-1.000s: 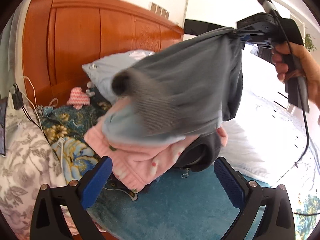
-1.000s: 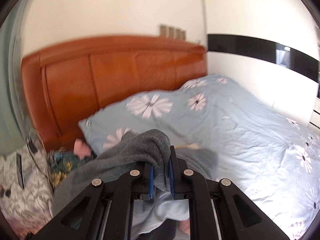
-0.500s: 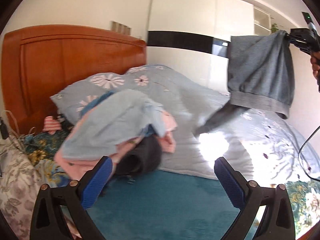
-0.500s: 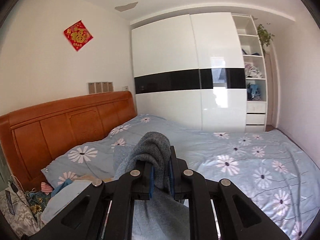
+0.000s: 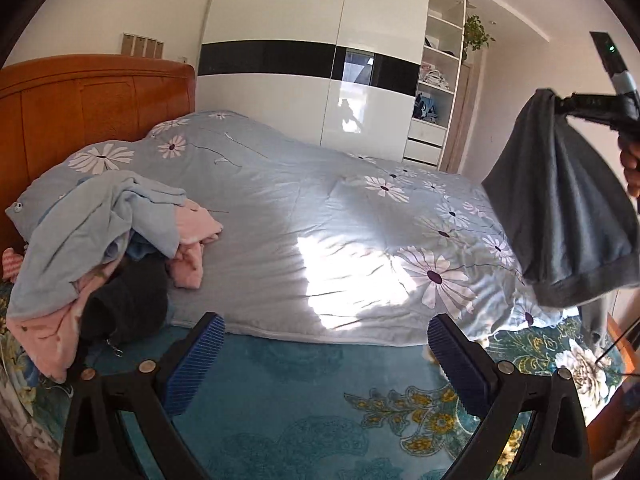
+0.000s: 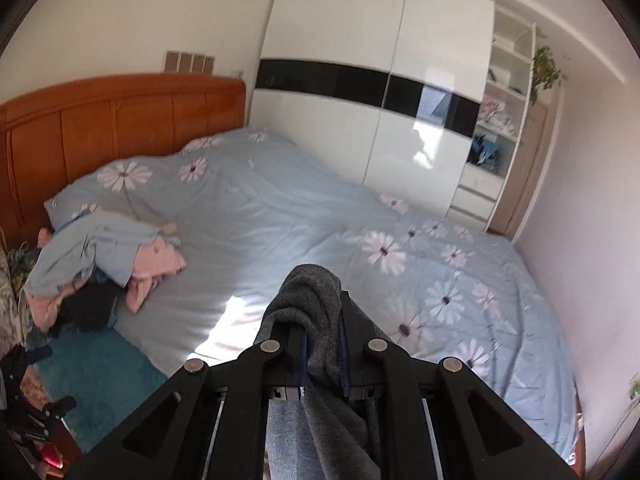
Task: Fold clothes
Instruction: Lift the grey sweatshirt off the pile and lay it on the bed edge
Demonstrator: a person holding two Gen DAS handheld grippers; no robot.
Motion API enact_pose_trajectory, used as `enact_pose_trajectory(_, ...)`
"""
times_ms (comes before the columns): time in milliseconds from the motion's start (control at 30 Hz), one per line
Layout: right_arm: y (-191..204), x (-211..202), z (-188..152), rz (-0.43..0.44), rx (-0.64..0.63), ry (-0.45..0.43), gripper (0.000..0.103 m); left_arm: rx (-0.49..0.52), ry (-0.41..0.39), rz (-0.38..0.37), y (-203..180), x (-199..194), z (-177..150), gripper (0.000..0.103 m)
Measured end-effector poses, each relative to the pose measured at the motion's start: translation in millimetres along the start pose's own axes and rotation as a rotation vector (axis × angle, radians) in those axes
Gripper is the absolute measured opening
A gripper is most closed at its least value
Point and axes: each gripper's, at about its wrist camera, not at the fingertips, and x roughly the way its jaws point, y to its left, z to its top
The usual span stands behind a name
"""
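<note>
A grey garment (image 5: 560, 216) is held up in the air at the right, bunched and hanging from the right gripper (image 6: 322, 354), whose jaws are clenched on a thick fold of its knit edge. The left gripper (image 5: 320, 354) is carried low over the teal rug (image 5: 304, 400) with its jaws spread wide and nothing between them. The rest of the clothes — a light blue piece (image 5: 92, 220), pink ones and something dark — are heaped at the head of the bed, well apart from the hanging garment, near the wooden headboard (image 5: 80, 104).

The step in hand is judged to be spreading the garment before any fold is made. It is best done by lowering it onto the open, sunlit stretch of the floral duvet (image 5: 320, 216), clear of the heap, so nothing else is dragged in. A free corner or hem should be taken by the left gripper — ideally opposite the held edge — and the cloth drawn taut between the two. Because the fabric looks thick and slack, a single layer ought to be pinched, and the piece laid down flat rather than dropped.
</note>
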Motion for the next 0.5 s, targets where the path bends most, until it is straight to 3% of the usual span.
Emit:
enact_pose_trajectory(233,55.1,152.1,-108.8,0.219,0.027,0.291,0.013,0.018,0.01,0.058,5.0,3.0,-19.1,0.103)
enact_pose_trajectory(400,62.8,167.3,-135.7,0.281,0.024,0.32,0.017,0.015,-0.059,0.092,7.9,8.4,-35.9,0.103)
enact_pose_trajectory(500,67.6,150.0,-139.0,0.284,-0.064,0.296,0.038,-0.034,-0.057,0.011,-1.7,21.4,-41.5,0.103)
